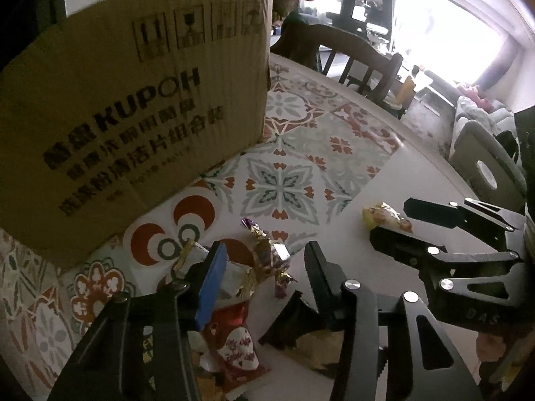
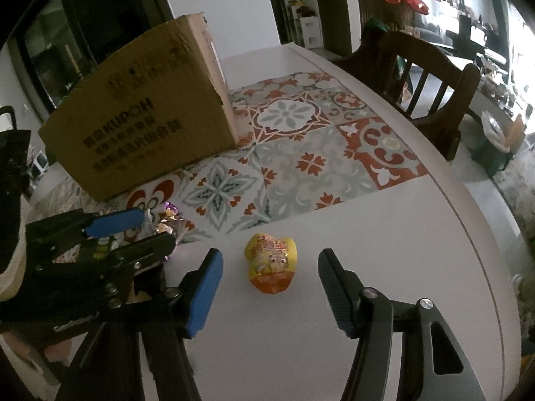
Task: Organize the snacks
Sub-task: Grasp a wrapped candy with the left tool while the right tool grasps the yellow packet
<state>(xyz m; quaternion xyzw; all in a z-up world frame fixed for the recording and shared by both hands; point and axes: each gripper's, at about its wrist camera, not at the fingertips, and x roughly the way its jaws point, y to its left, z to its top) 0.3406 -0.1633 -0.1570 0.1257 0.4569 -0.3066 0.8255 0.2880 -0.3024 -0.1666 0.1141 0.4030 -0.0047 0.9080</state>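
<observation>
A rounded yellow-and-orange snack packet [image 2: 270,262] is framed, untouched, between the parted fingers of the right hand-held gripper [image 2: 271,287] on the smooth white counter [image 2: 384,250]. Crinkled foil sweets [image 1: 264,260] are straddled, not pinched, by the parted left hand-held gripper [image 1: 264,277]. A corrugated cardboard box [image 2: 147,123] is seen far left on a patterned mat [image 2: 301,153].

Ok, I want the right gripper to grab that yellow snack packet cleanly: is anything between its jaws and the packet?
Nothing visible. The yellow snack packet lies alone on the bare white table, in the gap ahead of the open right gripper. The left gripper and the wrapped candies sit off to one side.
</observation>
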